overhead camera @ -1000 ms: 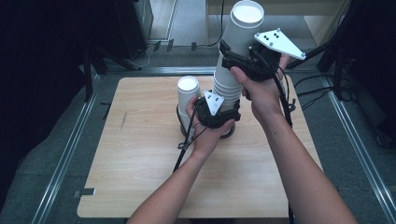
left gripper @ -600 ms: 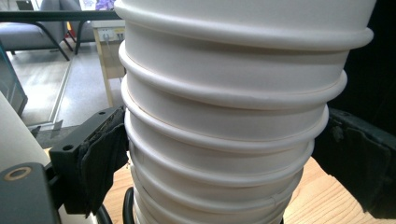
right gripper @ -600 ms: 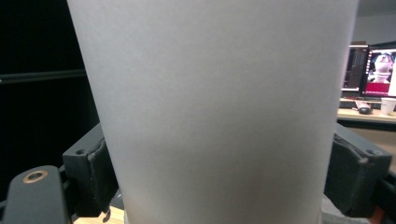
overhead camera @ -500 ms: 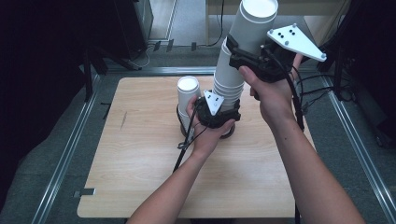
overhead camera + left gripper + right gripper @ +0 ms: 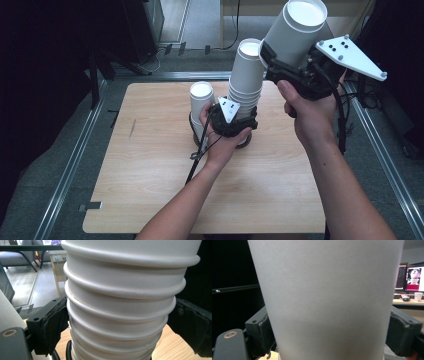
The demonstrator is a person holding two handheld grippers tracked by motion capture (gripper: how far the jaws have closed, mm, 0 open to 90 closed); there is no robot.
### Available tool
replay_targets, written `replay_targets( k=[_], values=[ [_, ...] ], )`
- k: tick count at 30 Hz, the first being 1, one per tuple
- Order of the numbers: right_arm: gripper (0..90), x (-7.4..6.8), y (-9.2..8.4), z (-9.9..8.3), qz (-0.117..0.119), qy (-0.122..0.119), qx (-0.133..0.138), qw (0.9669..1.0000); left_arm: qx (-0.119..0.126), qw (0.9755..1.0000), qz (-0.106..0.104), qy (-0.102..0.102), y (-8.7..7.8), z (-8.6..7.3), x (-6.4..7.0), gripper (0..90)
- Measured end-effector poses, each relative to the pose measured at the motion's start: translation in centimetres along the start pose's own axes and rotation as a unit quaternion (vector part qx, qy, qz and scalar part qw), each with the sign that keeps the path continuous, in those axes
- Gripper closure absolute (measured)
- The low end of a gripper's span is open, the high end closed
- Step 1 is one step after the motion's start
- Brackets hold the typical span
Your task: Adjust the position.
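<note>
Left hand-held gripper (image 5: 234, 120) pins the white paper cup stack (image 5: 246, 75) down, probably so right hand-held gripper (image 5: 280, 67), clamping one white paper cup (image 5: 296, 30), frees it cleanly.

We are looking at a stack of white paper cups (image 5: 246, 80) standing upright on the table (image 5: 150, 165), its rolled rims ringing it one above another. A single white cup (image 5: 295, 32) is hanging tilted in the air just beside the stack's top, clear of it, mouth facing up.
</note>
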State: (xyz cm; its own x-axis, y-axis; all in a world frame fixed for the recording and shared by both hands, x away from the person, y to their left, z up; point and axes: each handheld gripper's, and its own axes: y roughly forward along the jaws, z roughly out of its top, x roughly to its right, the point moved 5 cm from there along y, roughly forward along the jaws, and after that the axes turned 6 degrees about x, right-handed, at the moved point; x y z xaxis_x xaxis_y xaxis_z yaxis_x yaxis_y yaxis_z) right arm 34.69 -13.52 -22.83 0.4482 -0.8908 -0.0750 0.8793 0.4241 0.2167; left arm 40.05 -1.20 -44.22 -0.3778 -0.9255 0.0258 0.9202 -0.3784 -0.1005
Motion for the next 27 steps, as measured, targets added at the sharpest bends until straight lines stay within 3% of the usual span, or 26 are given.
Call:
replay_targets(
  k=[5,14,22,27],
  values=[
    [12.4,0.4,-1.1,-0.4,-0.009,-0.012,-0.002,0.9999,-0.001,1.0,0.001,0.0,0.0,0.0,0.0,5.4],
    [12.3,0.8,-3.5,-1.5,-0.007,-0.004,-0.011,0.9999,-0.005,0.9999,0.002,0.011,-0.4,0.1,0.0,5.9],
    [12.2,1.6,-5.0,-3.3,-0.001,0.013,-0.027,0.9995,-0.003,0.9999,-0.007,0.009,-1.3,0.5,0.4,2.3],
    [12.2,3.1,-6.1,-5.3,-0.015,0.028,-0.038,0.9988,0.001,0.9998,-0.018,0.008,-2.1,0.7,0.8,1.4]
  ],
)
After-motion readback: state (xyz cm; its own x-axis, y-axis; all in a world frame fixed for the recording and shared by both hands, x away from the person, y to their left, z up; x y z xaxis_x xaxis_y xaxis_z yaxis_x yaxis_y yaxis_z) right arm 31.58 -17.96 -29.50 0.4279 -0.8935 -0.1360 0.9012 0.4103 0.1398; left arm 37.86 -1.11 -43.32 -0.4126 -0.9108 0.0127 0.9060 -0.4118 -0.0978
